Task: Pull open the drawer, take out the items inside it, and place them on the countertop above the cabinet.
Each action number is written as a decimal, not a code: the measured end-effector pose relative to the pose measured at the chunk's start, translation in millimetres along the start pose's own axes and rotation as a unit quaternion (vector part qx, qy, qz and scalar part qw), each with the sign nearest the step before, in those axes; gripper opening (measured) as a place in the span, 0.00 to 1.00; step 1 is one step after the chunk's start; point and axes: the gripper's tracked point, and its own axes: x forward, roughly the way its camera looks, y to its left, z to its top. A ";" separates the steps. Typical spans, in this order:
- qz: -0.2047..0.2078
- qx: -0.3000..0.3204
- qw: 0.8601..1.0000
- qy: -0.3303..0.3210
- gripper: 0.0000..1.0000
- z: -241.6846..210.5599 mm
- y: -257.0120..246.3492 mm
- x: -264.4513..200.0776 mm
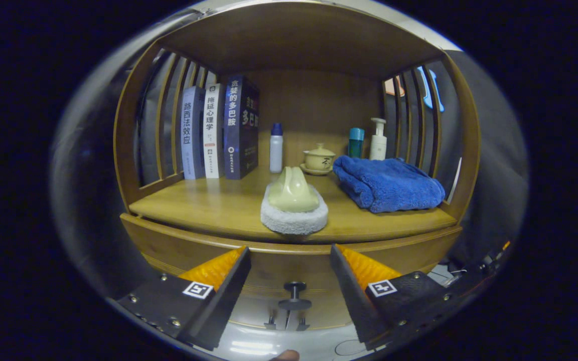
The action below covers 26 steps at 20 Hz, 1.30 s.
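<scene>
Wooden shelf cabinet (419,220), slatted sides (166,125), solid back panel; dim light, dark surroundings.

Wooden cabinet (158,245), open shelf above, drawer front below. Countertop (219,208) spans mid-frame. Scrub pad with handle (294,203) at centre, near front edge. Folded towel (389,183) to its right. Three upright books (219,131) at left rear. Small bottle (276,148) behind pad; lidded tea bowl on saucer (319,159) right of it. Cylindrical container (355,142) and pump bottle (378,139) behind towel. Drawer knob (294,295) lower centre, between the spread gripper (291,271) fingers.
</scene>
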 end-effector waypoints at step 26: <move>0.006 -0.001 0.999 0.046 0.97 -12.7 7.3 -22.2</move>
